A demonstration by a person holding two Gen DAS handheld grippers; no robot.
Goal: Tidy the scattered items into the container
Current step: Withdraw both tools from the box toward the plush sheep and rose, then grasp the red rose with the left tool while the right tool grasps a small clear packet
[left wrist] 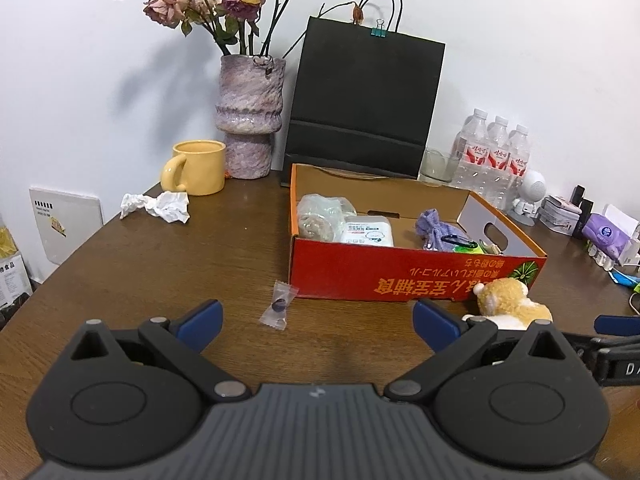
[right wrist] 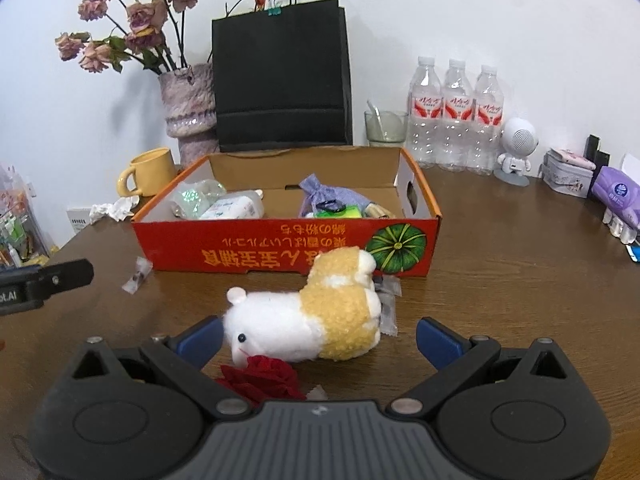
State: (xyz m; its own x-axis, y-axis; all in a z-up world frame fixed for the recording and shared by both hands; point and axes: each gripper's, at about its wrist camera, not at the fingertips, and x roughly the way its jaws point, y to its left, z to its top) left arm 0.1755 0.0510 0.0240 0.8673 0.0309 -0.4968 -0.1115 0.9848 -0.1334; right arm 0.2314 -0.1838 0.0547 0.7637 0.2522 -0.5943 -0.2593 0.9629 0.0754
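Observation:
An open red cardboard box stands mid-table holding a wrapped bundle, a white packet, a purple pouch and small items. A clear wrapped candy lies on the wood before the box's left corner. My left gripper is open just behind the candy, nothing between its fingers. A white and tan plush toy lies on its side in front of the box. My right gripper is open around the plush. A red fabric rose lies under it, clear wrappers behind the plush.
At the back stand a yellow mug, a purple vase of dried roses, a black paper bag, a glass and three water bottles. Crumpled tissue lies left. Small clutter lines the right edge.

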